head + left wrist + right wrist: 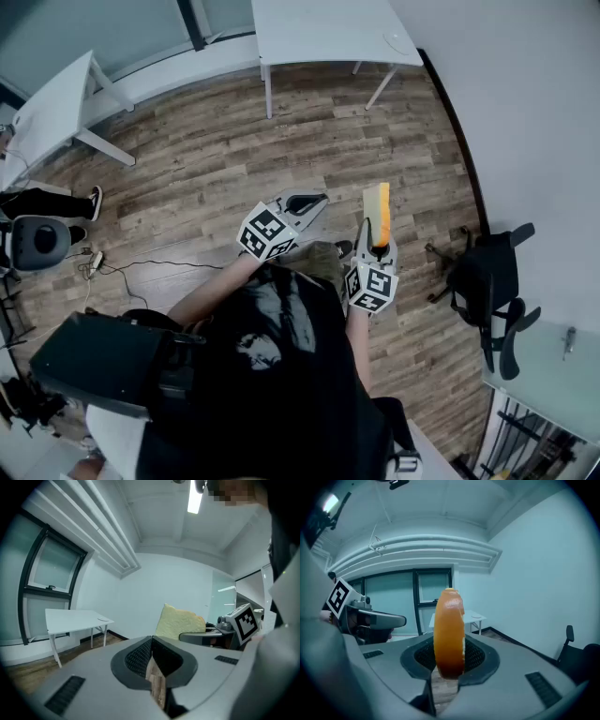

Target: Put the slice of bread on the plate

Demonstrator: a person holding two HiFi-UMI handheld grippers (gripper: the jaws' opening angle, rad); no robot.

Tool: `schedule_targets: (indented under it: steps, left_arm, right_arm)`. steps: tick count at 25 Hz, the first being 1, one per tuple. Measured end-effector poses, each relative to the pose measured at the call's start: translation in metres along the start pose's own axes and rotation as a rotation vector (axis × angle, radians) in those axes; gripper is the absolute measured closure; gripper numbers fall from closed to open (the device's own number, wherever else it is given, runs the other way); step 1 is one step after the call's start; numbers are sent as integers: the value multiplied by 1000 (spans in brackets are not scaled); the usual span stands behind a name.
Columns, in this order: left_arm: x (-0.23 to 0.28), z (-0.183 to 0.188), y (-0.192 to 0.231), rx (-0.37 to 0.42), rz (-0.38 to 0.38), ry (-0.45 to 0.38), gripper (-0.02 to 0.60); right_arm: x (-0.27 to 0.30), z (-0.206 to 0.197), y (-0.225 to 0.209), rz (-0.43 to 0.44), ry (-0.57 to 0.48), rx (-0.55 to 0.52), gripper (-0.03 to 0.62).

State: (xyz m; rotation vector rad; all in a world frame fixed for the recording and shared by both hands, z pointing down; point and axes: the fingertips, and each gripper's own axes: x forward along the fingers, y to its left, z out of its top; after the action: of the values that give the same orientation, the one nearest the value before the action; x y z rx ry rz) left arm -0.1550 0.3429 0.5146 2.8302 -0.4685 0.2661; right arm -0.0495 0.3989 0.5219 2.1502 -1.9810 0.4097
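Observation:
A slice of bread (377, 215) with an orange-brown crust stands upright between the jaws of my right gripper (373, 246), which is shut on it. In the right gripper view the crust edge of the bread (449, 632) faces the camera, pinched at its lower part. The left gripper view shows the pale face of the same slice (179, 621) off to the right, with the right gripper (220, 634) under it. My left gripper (307, 202) is held beside it, left of the bread, jaws shut on nothing (151, 660). No plate shows in any view.
Below me is a wooden floor (216, 159). A white table (319, 33) stands ahead, another white table (47, 117) at the left. A black office chair (492, 281) is at the right by the wall. A cable (141, 272) lies on the floor at left.

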Motion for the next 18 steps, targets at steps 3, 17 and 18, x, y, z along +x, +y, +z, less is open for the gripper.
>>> schedule_targets:
  steps: [3, 17, 18]
  left_arm:
    - [1, 0, 4, -6, -4, 5, 577]
    - [20, -5, 3, -24, -39, 23, 577]
    - [24, -5, 4, -34, -44, 24, 577]
  right_arm:
    - [2, 0, 5, 20, 4, 4, 502]
    - [9, -7, -8, 27, 31, 39, 502]
    - [10, -7, -9, 31, 36, 39, 502]
